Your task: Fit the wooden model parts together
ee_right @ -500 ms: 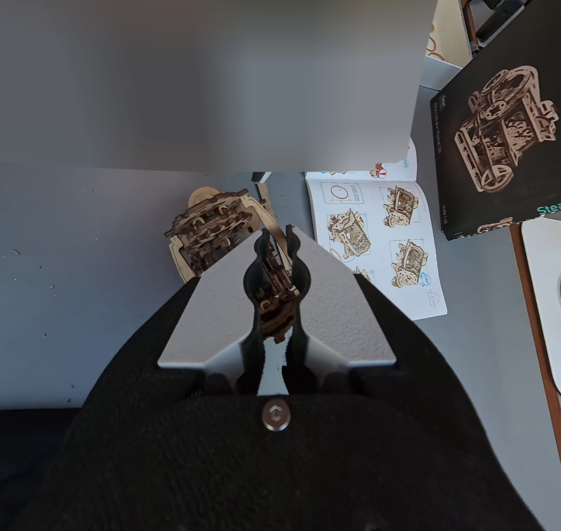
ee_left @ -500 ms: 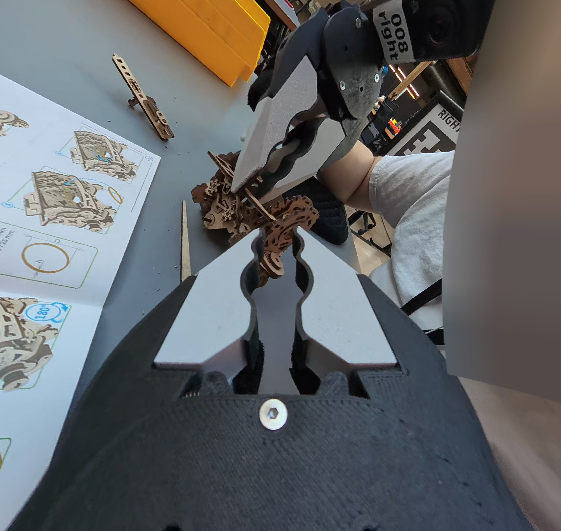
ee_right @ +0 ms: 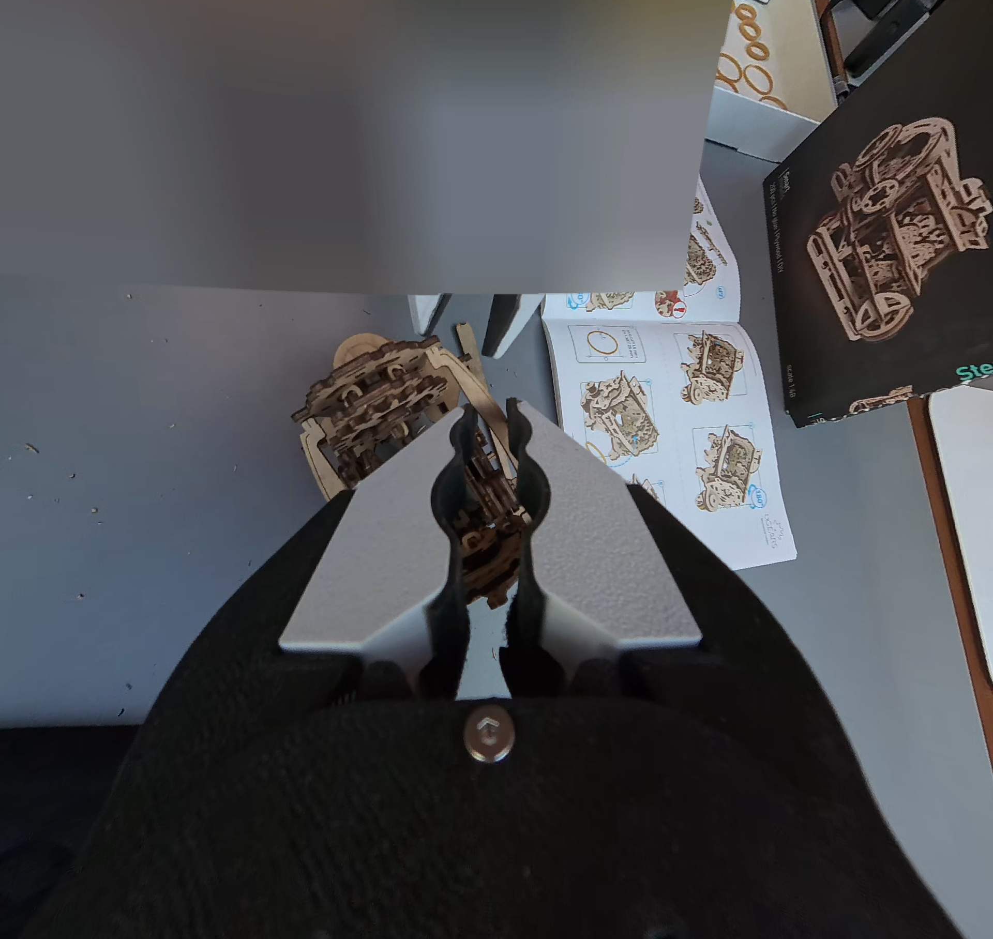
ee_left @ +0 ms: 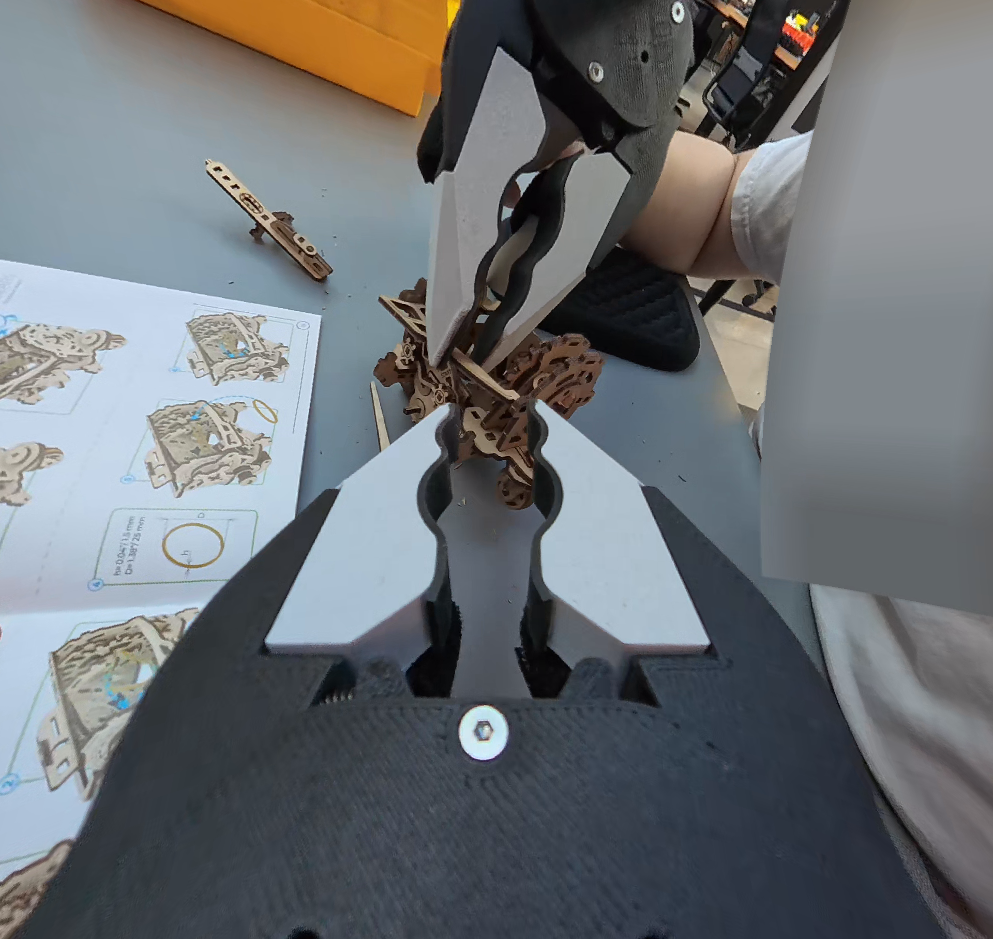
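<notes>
Now my right tongs (ee_left: 466,362) have swung upright, clenched on a strip atop the model (ee_left: 483,403), which my left tongs (ee_left: 491,421) grasp, ready for pressing.

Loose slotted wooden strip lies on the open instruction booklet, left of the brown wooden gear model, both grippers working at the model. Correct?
Not quite. The left wrist view shows the loose slotted wooden strip on the bare grey table, beyond the open instruction booklet. It is left of the brown wooden gear model, where the left gripper and right gripper work.
</notes>
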